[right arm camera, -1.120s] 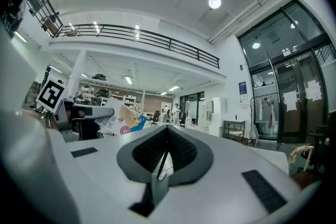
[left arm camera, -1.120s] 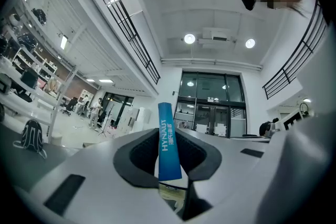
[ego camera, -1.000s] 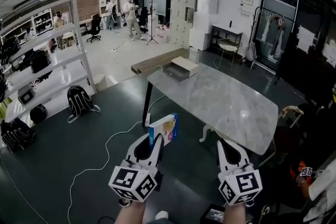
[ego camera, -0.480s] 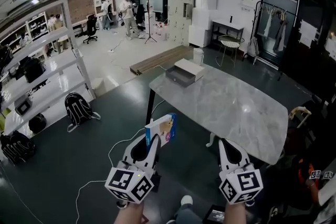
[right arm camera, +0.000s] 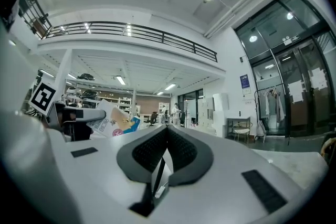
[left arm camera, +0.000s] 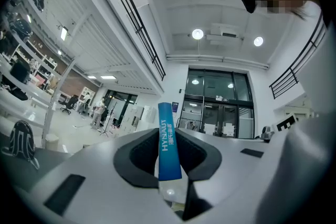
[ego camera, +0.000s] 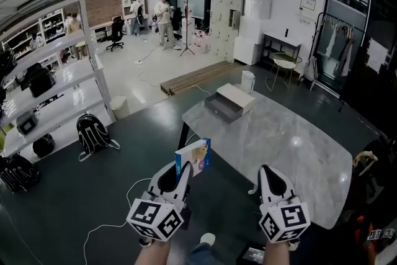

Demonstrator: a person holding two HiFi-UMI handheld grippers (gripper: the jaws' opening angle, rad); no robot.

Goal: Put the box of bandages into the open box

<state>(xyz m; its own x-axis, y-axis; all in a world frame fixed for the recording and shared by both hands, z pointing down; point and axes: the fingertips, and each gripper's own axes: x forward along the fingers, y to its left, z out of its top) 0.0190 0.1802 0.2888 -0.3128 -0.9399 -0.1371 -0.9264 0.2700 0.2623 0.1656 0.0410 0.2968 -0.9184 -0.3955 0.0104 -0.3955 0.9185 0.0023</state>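
Note:
My left gripper (ego camera: 183, 172) is shut on the box of bandages (ego camera: 193, 156), a flat blue and white box held upright over the dark floor. In the left gripper view its blue edge (left arm camera: 168, 148) stands clamped between the jaws. My right gripper (ego camera: 271, 177) is level beside it, jaws closed together with nothing between them, as the right gripper view (right arm camera: 167, 136) shows. The open box (ego camera: 229, 102), a shallow grey one with a white lid leaning on it, lies on the far left corner of the marble table (ego camera: 291, 152), well ahead of both grippers.
Metal shelving (ego camera: 56, 77) with bags runs along the left. A backpack (ego camera: 93, 133) and a white cable (ego camera: 133, 192) lie on the floor. People stand far back in the room (ego camera: 164, 18). A wire stool (ego camera: 285, 64) and a clothes rack (ego camera: 332, 40) are beyond the table.
Both grippers have moved forward toward the table, which now looks nearer and lies more to the right. The bandage box stays gripped in the left gripper; the right stays closed.

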